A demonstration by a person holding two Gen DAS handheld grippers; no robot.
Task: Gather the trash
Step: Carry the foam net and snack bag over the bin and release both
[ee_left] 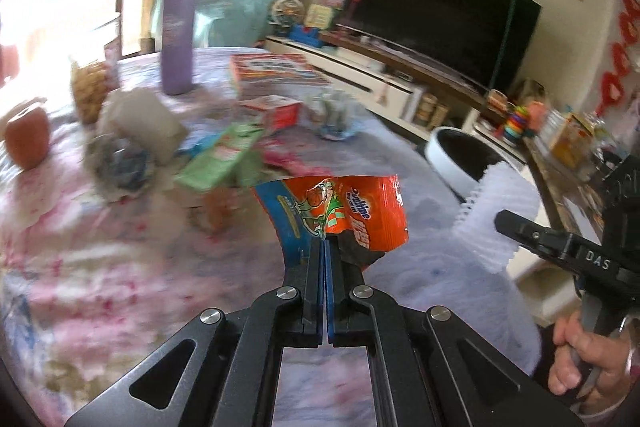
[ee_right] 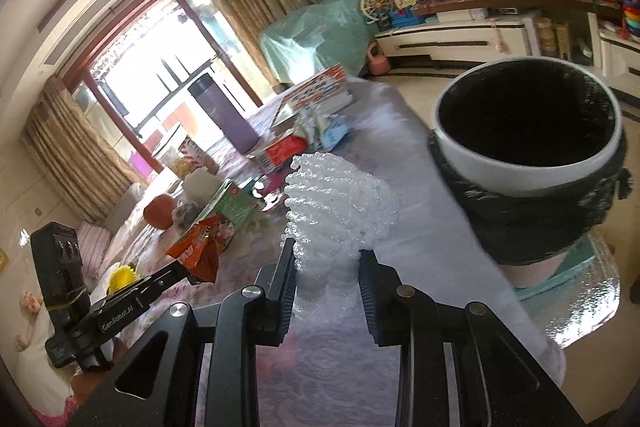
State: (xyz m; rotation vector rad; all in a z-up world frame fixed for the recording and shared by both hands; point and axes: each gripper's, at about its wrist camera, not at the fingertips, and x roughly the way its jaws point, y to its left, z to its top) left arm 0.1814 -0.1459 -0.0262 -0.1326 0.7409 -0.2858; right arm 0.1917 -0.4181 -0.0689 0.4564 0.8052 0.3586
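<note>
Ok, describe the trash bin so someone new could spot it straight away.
Find the flowery table. Just past its edge, toward the TV cabinet, stands the trash bin: round, white-rimmed, lined with a black bag. Nothing else nearby is an open, dark-mouthed container.

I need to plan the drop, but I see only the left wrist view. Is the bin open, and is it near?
Observer: Yes, the bin is open, lined with a black bag, beside the table's edge.
Operator: What does the right gripper hold?
Observer: The right gripper is shut on a white foam net.
Operator: Is my orange wrapper held firmly?
Observer: The orange wrapper hangs from the left gripper's tip.
</note>
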